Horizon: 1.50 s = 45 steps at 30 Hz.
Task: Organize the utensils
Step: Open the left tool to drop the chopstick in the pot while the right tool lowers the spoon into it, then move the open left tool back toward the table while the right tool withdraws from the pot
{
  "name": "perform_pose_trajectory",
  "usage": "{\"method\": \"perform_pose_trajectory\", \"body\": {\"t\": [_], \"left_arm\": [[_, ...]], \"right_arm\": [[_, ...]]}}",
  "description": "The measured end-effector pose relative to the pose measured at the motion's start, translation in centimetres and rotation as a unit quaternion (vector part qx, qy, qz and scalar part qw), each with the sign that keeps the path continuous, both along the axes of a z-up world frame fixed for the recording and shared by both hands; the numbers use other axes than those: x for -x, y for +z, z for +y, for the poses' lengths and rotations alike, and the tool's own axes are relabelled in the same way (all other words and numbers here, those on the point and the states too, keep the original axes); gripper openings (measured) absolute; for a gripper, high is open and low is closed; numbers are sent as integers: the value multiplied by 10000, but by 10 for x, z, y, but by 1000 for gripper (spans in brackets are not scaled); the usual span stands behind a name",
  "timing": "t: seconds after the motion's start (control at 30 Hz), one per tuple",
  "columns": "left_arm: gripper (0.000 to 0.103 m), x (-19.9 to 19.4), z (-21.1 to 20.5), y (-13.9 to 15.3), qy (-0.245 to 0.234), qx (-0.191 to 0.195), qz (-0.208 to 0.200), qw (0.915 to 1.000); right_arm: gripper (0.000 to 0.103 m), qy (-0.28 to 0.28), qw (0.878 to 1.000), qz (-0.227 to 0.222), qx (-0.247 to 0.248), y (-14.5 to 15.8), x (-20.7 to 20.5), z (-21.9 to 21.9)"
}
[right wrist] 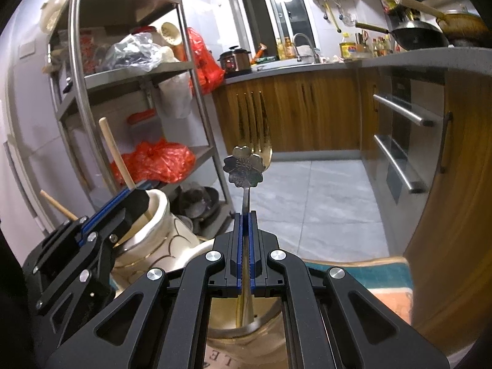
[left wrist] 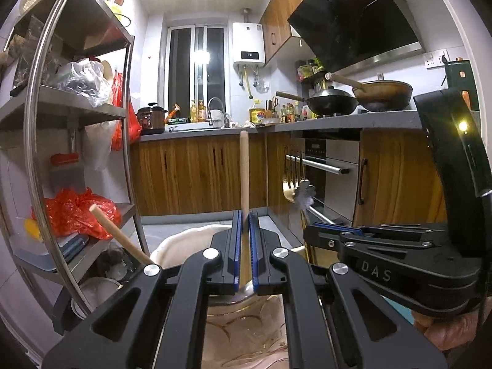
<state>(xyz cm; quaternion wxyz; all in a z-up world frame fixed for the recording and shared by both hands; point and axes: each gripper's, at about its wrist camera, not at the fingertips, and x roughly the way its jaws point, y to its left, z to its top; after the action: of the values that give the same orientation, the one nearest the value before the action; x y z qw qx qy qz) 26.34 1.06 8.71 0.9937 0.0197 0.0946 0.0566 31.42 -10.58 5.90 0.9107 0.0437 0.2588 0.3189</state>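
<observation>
Right wrist view alone shows the right tool [right wrist: 245,215] clenching the flower-ended utensil [right wrist: 244,169]; left tool [left wrist: 245,215] grips a wooden handle [left wrist: 244,169].

We see left gripper [left wrist: 245,224] clamped on upright pale wooden handle [left wrist: 244,166], rising from cream ceramic utensil jar [right wrist: 160,230]; second wooden stick [left wrist: 118,235] leans left in same jar. To its right, right gripper [right wrist: 245,226] pinches silver flower-ended metal utensil [right wrist: 244,169], which seems to stand in clear glass jar [right wrist: 246,338]; gold fork [right wrist: 256,129] just behind. Steel shelf rack [left wrist: 77,113] left, brown wooden base cabinets [left wrist: 196,175] behind.
</observation>
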Motion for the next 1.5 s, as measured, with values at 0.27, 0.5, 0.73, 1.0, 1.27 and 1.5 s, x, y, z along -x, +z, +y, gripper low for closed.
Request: {"method": "perform_pose_trajectory", "body": {"t": [0.27, 0.5, 0.73, 1.0, 1.27, 1.5], "left_arm": [[39, 5, 2, 4, -35, -18, -126, 9999], [54, 13, 5, 9, -112, 43, -252, 9996], [73, 42, 4, 13, -261, -161, -558, 9980], [75, 68, 9, 15, -158, -458, -787, 9957], [77, 73, 38, 27, 32, -191, -891, 9958], [80, 67, 57, 27, 69, 84, -720, 9973]], "right_arm": [[7, -36, 10000, 23, 12, 1, 0, -1], [7, 24, 10000, -61, 27, 4, 7, -3], [7, 100, 9997, -202, 31, 11, 18, -7], [7, 156, 9994, -305, -39, 20, 30, -13], [7, 166, 9993, -330, -58, 22, 35, -16], [7, 161, 9993, -318, -73, 22, 35, -18]]}}
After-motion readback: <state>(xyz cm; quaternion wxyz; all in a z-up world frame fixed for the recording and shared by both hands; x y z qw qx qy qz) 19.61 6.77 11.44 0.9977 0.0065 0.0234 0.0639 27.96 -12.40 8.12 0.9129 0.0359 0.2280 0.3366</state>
